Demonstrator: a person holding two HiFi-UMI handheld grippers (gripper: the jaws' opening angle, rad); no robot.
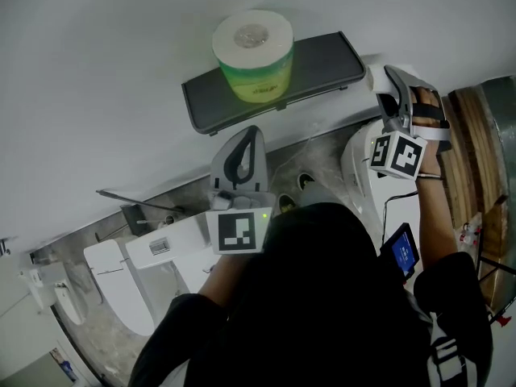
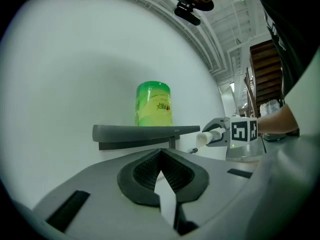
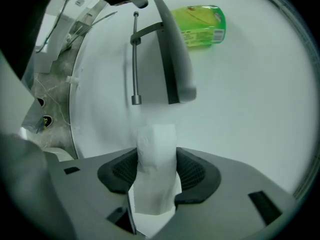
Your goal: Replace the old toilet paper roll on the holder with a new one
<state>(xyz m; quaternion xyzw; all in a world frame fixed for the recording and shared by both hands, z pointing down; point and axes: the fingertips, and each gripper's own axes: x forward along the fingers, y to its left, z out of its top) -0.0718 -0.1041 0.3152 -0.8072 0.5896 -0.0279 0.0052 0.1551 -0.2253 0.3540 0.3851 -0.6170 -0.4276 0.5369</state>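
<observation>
below the shelf, left gripper (image 2: 160, 153): jaws closed tip to tip, nothing between them. it points level at the wall from just under the shelf's front edge.
new roll (image 1: 253, 55): green-wrapped, standing upright on top of the shelf, left of its middle. it sits above and ahead of my left gripper, and nothing touches it.
shelf (image 1: 326, 59): dark tray fixed to the wall, carrying only the new roll.
rod (image 3: 135, 59): bare metal bar hanging under the shelf, its long axis level and along the wall. a bracket holds its far left end, and its free end faces right, toward my right gripper.
old roll (image 3: 156, 136): thin white remnant, off the rod, its length sticking out past the pads toward the wall.
right gripper (image 3: 157, 160): jaws partway closed and pressing on the old roll from both sides. it is out beyond the shelf's right end, well apart from the new roll.
what the next move turns on: i judge that my left gripper should take the new roll, being nearer and empty. the roll's hole points up while the rod runs level, so i would have to tip the roll onto its side. then i would carry it round to the right to thread it over the free end.
risk: my right gripper, busy with the old roll, sits near that free end and may crowd the approach.
</observation>
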